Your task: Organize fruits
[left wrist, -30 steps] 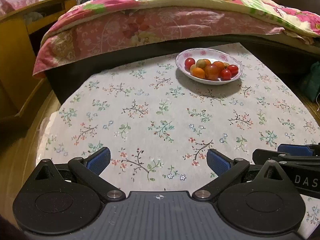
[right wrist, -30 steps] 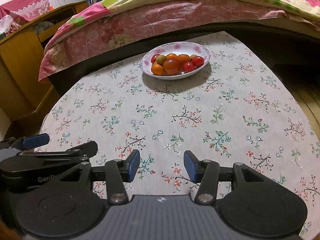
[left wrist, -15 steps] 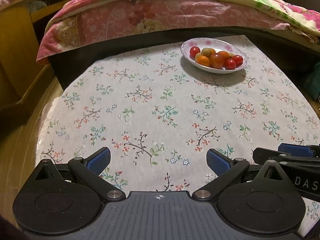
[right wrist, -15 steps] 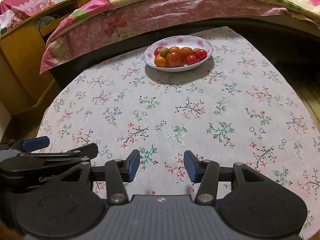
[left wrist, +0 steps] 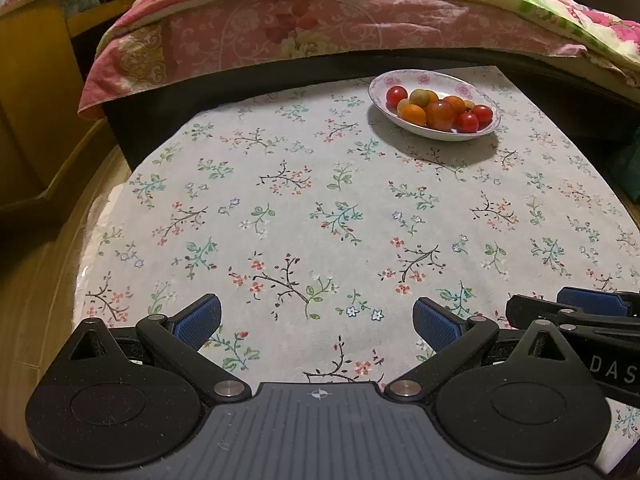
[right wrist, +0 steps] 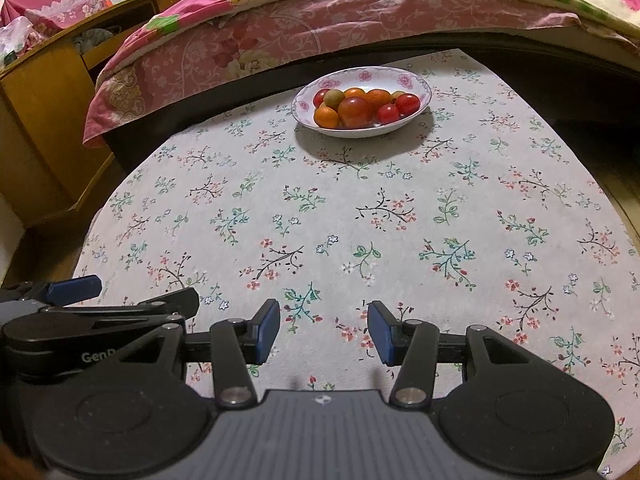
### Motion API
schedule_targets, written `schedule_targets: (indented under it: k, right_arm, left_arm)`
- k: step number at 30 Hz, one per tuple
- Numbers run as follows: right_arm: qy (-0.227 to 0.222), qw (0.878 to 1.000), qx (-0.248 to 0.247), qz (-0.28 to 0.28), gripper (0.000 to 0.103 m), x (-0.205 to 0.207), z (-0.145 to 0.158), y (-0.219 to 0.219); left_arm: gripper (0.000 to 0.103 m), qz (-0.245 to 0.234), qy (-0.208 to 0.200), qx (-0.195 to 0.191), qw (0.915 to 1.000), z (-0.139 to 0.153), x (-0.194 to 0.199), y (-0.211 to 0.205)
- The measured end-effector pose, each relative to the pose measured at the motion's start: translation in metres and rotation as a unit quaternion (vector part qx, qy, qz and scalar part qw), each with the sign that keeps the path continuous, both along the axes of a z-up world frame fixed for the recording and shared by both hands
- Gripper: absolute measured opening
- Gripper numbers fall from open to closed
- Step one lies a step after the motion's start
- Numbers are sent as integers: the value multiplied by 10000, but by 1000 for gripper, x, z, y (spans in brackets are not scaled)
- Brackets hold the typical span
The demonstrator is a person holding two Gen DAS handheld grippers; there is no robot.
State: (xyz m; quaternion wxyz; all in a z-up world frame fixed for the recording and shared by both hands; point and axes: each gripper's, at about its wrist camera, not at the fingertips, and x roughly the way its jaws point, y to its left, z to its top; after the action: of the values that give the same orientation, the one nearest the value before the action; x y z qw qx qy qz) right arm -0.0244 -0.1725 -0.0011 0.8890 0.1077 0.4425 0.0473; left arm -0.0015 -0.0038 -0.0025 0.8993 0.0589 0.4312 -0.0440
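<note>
Both grippers hover low over the near edge of the worktop [left wrist: 320, 200], side by side and well apart from the fruit. The left gripper [left wrist: 317, 322] has its fingers [left wrist: 198, 318] spread wide with nothing between them; the right gripper [right wrist: 323, 330] has its fingers [right wrist: 267, 330] parted more narrowly, also empty.

The bowl [right wrist: 416, 84] stands at the far side of the worktop, near the bed [right wrist: 340, 16]; in the left view it lies far right, in the right view far centre. It holds all the fruit [right wrist: 362, 106] in view: a heap of small round pieces, red, orange and one greenish, touching one another and piled above the bowl's floor. No second container shows, and no fruit lies loose on the cloth.

Judged from this layout, the step in hand is the reach toward the bowl, or the task may already be near its end. For a good pick, approach from above the rim, choose a piece on top or at the heap's edge, and close gently, since such small, smooth, round fruit probably rolls and bruises easily. A low approach risks nudging the bowl.
</note>
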Motion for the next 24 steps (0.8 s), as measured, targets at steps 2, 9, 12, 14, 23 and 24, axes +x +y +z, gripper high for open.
schedule_targets:
  k: [2,9,12,14,23,24]
  right_arm:
    - [3,10000,-3,3,47,0,0,0]
    - [-15,10000,2,12,47,-1,-1,2]
    - [-10,10000,4,25,47,-1,-2,3]
    - [0,10000,5,32,47,0,-2,3]
    - [1,10000,0,37,47,0,-2,3]
    - [3,10000,0,36,47,0,-2,3]
  left_arm:
    - [103,5,1,41,10000,0,0,-1]
    - [103,34,25,8,10000,0,0,1]
    - [103,45,16,25,10000,0,0,2]
    - [103,54,24,23,10000,-1,0,2]
    - [103,74,34,26,10000,-1,-1,2]
    - [103,76,36,29,10000,-1,-1,2]
